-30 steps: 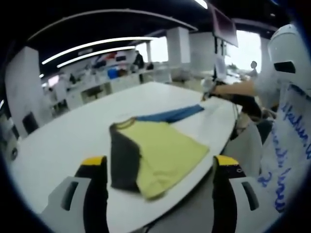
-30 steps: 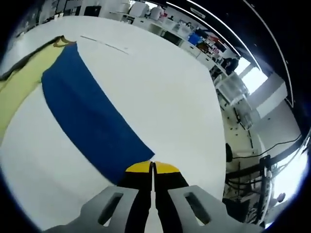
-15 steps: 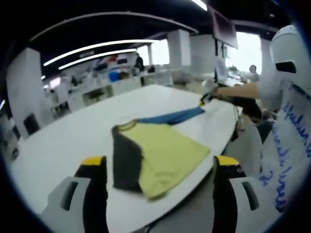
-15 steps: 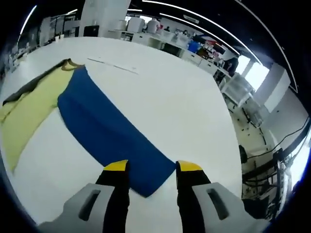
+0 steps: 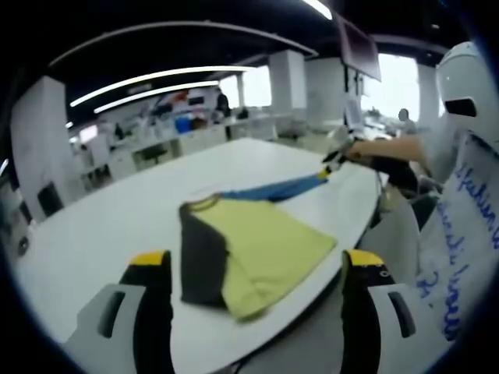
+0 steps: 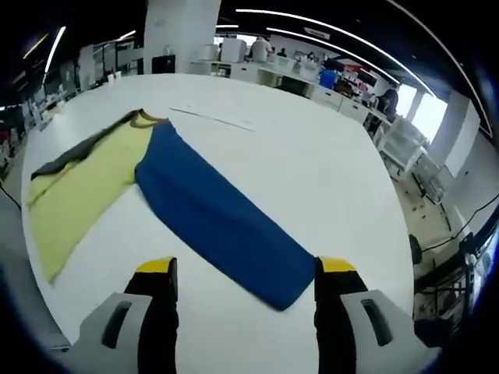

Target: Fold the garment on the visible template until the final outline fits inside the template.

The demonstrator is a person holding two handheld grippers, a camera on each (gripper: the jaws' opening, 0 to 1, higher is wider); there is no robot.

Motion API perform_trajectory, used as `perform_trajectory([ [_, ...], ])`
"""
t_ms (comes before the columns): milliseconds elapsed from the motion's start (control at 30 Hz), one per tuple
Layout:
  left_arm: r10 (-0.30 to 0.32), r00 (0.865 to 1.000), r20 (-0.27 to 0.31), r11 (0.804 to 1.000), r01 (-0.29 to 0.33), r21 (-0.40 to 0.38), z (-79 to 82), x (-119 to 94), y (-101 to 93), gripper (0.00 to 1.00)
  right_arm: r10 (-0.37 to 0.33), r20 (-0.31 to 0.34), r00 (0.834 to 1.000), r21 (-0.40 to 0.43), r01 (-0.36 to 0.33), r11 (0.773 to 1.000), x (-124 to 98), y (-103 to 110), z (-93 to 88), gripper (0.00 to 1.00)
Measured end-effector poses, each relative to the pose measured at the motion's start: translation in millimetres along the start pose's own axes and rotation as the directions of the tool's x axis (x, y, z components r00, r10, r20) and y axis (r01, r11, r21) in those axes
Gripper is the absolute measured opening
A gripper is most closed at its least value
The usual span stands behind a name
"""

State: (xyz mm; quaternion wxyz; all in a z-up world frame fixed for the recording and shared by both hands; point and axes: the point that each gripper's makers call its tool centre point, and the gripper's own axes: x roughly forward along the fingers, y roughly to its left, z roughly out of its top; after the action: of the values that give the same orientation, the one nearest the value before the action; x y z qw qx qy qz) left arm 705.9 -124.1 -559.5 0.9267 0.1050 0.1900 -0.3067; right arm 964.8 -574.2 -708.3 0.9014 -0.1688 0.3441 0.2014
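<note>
A garment with a yellow body (image 5: 265,248), a dark grey sleeve (image 5: 201,257) and a long blue sleeve (image 5: 282,188) lies flat on the white table (image 5: 101,226). My left gripper (image 5: 255,269) hangs open above the table's near edge, short of the yellow hem, with nothing between its jaws. In the right gripper view the blue sleeve (image 6: 221,224) stretches toward me and the yellow body (image 6: 86,187) lies to its left. My right gripper (image 6: 245,269) is open just above the sleeve's cuff end and holds nothing. It also appears as the right gripper (image 5: 334,159) at the sleeve's far end.
A thin line (image 6: 212,116) is marked on the table beyond the collar. The table edge (image 5: 366,210) curves close to a person in white (image 5: 460,195) at the right. Desks, shelves and pillars fill the office behind. Cables (image 6: 456,234) hang off the table's far side.
My right gripper opened, let go of the blue sleeve's cuff and drew back and up; the sleeve now lies flat. The left gripper stayed put.
</note>
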Motion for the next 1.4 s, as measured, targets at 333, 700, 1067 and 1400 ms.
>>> perform_trajectory([
  [333, 0.007, 1.000, 0.026, 1.000, -0.007, -0.003, 2.5, -7, 2.6, 0.86, 0.079, 0.055, 0.995, -0.041, -0.077, 0.996, -22, 61, 11.4, 0.84],
  [700, 0.017, 1.000, 0.024, 1.000, -0.017, -0.006, -2.4, -10, 4.6, 0.86, 0.148, 0.098, 0.984, -0.079, -0.141, 0.987, -32, 82, 25.6, 1.00],
  [1067, 0.015, 1.000, 0.027, 1.000, -0.015, -0.006, -2.0, -11, 6.0, 0.86, 0.232, 0.165, 0.959, -0.160, -0.206, 0.965, -72, 142, 43.8, 1.00],
  [1400, 0.009, 1.000, 0.029, 1.000, -0.009, -0.003, -2.0, -11, 8.3, 0.87, 0.255, 0.223, 0.941, -0.222, -0.206, 0.953, -105, 185, 59.7, 1.00],
])
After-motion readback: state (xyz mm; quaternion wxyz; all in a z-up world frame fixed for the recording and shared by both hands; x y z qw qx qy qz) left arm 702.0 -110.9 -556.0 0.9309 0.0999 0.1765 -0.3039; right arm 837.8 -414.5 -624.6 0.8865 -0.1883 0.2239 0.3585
